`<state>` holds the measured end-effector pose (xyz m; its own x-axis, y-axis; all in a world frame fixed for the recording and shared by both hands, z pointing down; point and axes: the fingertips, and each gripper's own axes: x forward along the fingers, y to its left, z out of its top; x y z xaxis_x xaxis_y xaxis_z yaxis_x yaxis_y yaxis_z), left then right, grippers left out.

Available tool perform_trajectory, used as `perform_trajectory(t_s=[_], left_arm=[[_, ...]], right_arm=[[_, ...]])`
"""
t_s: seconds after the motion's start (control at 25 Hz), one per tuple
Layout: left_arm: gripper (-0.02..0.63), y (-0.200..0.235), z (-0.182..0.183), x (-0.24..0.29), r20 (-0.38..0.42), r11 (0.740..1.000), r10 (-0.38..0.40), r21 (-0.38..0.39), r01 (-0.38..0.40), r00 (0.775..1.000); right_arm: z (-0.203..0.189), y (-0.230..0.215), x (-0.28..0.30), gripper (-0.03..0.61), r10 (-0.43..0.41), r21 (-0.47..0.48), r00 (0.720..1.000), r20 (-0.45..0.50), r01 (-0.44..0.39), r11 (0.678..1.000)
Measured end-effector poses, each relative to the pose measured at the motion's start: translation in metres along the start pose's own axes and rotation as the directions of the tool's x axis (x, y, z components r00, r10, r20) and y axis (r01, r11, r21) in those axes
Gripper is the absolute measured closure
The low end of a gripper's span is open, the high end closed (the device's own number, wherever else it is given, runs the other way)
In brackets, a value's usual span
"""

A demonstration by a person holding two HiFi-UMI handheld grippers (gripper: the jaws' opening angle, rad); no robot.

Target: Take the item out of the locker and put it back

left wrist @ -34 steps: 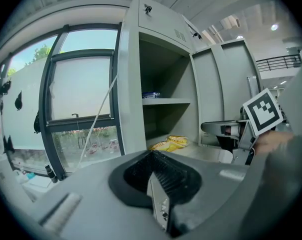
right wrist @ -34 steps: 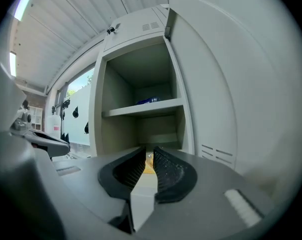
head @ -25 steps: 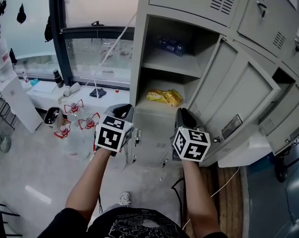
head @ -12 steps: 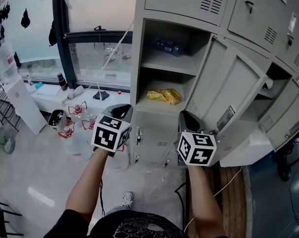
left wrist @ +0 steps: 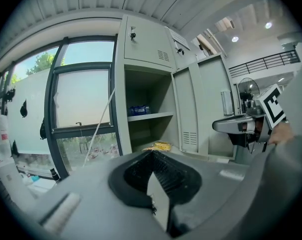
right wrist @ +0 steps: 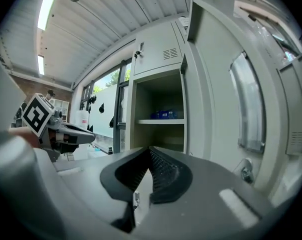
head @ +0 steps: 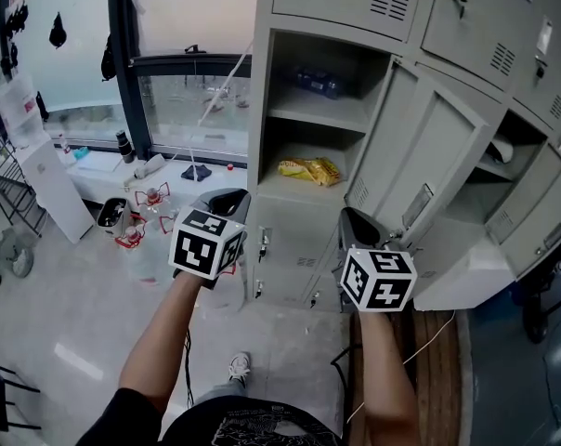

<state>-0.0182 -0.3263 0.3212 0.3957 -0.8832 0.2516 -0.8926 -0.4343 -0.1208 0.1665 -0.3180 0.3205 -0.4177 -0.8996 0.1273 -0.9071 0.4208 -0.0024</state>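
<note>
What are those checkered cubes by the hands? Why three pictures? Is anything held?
A person holds a gripper tool in each hand: the left gripper and the right gripper. The cubes are part of them. One picture comes from a camera on the person's head; the other two from cameras riding on each gripper. Both pairs of jaws are shut and empty; the right ones just closed. Ahead, an open grey metal locker holds a yellow crinkly packet on its lower shelf, a blue packet above.

Pale floor [head: 76,314], tall window [head: 189,100], ribbed ceiling [right wrist: 116,14]
</note>
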Motion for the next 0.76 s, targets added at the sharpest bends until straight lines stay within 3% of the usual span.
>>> perform_trajectory(t_s=[0.76], left_arm=[[0.612,-0.008,-0.011,-0.028,-0.012,0.999,0.044,0.001,-0.044,0.999]], right_arm=[[-0.001,0.005,-0.024,0.557,0.04,-0.006,0.999,0.013,-0.04,0.999]])
